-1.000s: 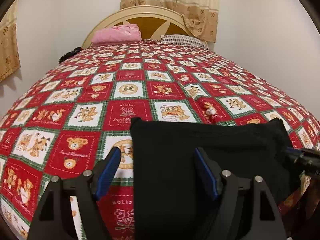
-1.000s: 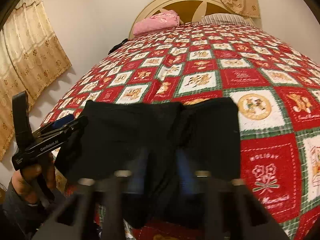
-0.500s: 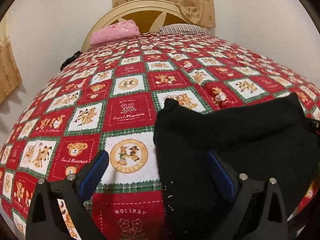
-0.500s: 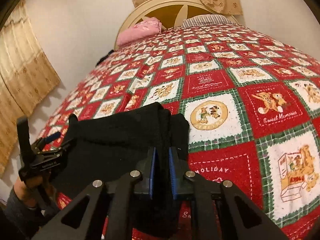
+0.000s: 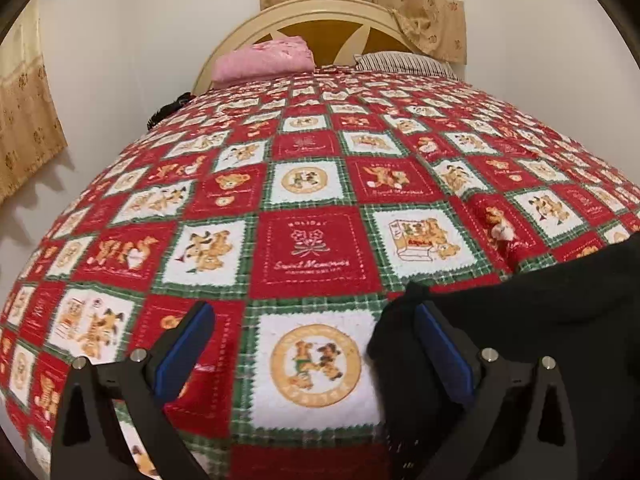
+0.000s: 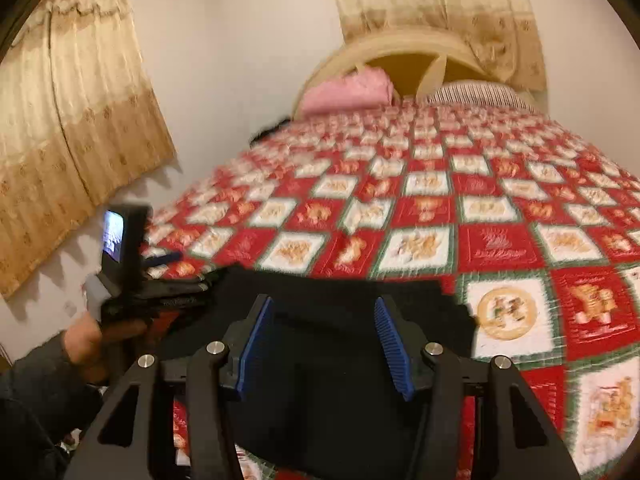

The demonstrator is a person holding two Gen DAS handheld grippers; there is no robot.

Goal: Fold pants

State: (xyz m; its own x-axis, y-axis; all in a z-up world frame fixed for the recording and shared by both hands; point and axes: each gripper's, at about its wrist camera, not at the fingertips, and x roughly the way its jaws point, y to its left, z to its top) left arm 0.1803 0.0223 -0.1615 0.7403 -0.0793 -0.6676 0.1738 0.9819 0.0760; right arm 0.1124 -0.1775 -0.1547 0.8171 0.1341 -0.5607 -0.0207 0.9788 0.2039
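So the black pants sit bunched at the near edge of the bed, on the red teddy-bear quilt. Looks like we're between folds: both the left gripper and right gripper are spread wide, holding nothing (2 empty tongs). Next move probably needs a fresh grab at a hem. Plenty of quilt ahead; the bed's edge is close.

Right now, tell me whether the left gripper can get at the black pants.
Probably yes: the left gripper is open, the black pants already lie against its right finger, nothing between.
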